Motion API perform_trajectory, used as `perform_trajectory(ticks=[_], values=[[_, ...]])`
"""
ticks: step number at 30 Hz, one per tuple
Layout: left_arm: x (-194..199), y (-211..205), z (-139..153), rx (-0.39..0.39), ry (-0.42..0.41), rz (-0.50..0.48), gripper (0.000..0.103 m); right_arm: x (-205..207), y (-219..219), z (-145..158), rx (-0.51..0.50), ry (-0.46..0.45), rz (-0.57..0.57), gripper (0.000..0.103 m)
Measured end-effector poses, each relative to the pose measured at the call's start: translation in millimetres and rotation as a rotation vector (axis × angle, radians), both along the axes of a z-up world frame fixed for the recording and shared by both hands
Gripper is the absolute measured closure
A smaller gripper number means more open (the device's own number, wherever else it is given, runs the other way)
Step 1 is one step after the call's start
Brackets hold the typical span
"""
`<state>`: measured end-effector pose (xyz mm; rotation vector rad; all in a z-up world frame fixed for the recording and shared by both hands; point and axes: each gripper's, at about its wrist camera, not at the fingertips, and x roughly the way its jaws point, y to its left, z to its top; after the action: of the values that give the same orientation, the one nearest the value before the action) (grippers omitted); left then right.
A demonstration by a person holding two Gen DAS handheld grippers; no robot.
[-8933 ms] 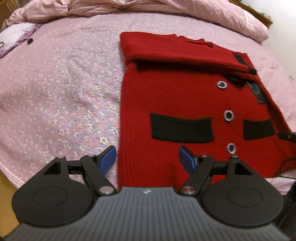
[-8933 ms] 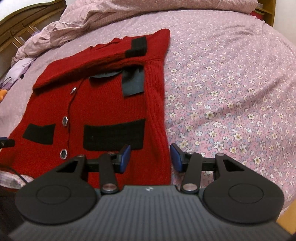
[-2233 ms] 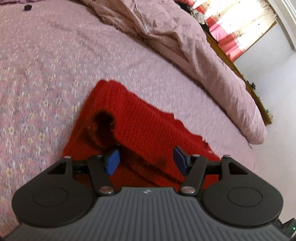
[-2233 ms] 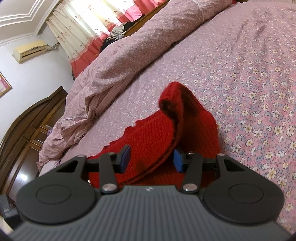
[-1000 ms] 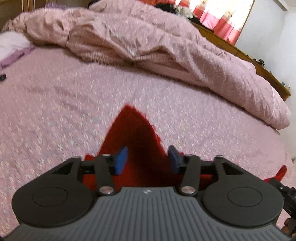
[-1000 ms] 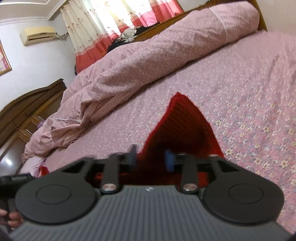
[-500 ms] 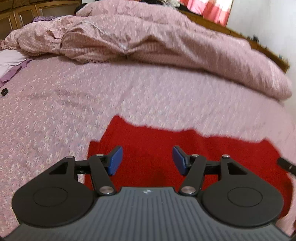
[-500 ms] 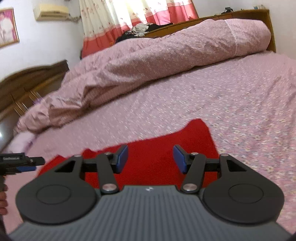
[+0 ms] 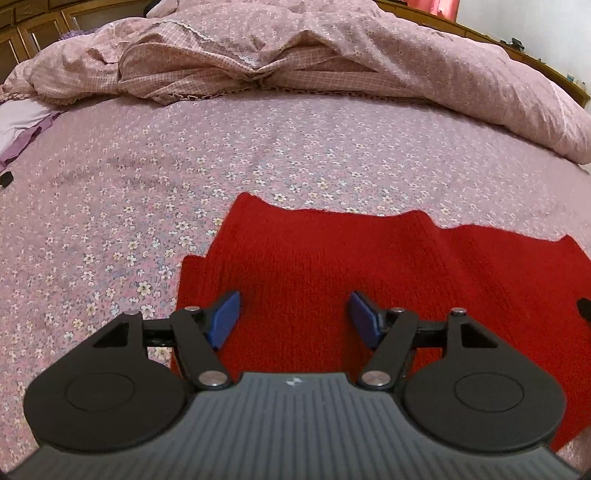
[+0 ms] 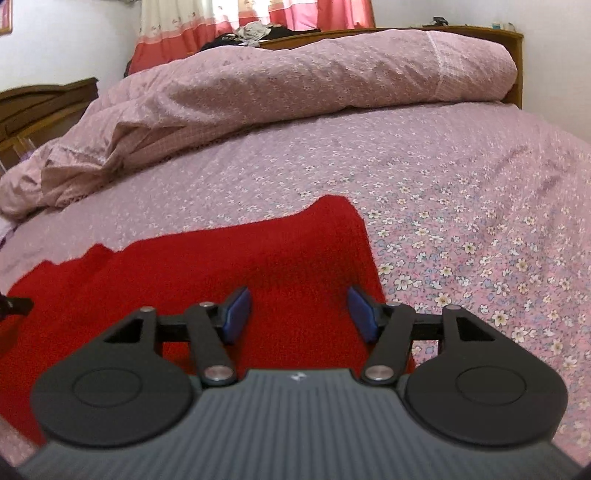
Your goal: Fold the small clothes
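A red knitted cardigan (image 9: 369,258) lies folded flat on the flowered pink bedsheet (image 9: 147,177), plain red side up. It also shows in the right wrist view (image 10: 229,266). My left gripper (image 9: 293,317) is open and empty, hovering over the cardigan's left part. My right gripper (image 10: 300,314) is open and empty over the cardigan's right part, near its right edge. The tip of the other gripper shows at the right edge of the left wrist view (image 9: 583,306) and at the left edge of the right wrist view (image 10: 14,306).
A rumpled pink duvet (image 9: 295,55) is heaped along the far side of the bed, also in the right wrist view (image 10: 277,81). A lilac cloth (image 9: 22,125) and a small black item (image 9: 5,180) lie at far left. A wooden headboard (image 10: 513,62) and curtains (image 10: 258,18) stand behind.
Both grippers were shut on the cardigan's raised edge a second ago. They have opened and let it go; the cardigan now lies folded flat and both grippers have drawn back a little.
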<state>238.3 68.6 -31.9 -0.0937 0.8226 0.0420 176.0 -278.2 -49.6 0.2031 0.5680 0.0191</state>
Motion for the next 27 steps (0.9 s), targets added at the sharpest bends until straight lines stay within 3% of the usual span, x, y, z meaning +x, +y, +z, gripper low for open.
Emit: perform_trajectory(ticks=[7, 11, 17, 27], values=[[-10.6, 0.4, 13.7, -0.014, 0.027, -0.002, 0.031, -8.5, -5.6, 7.2, 0.061, -0.004, -0.004, 0.042], [-28.1, 2.4, 25.6, -0.012, 0.031, -0.017, 0.031, -27.7, -16.6, 15.1, 0.159, -0.026, -0.019, 0.041], [-61.8, 9.3, 36.4, 0.009, 0.019, -0.007, 0.031, -63.7, -25.8, 29.1, 0.193, -0.069, -0.06, 0.041], [-91.1, 35.2, 35.0, -0.05, 0.051, 0.082, 0.03, -95.4, -40.2, 17.8, 0.382, -0.003, -0.195, 0.035]])
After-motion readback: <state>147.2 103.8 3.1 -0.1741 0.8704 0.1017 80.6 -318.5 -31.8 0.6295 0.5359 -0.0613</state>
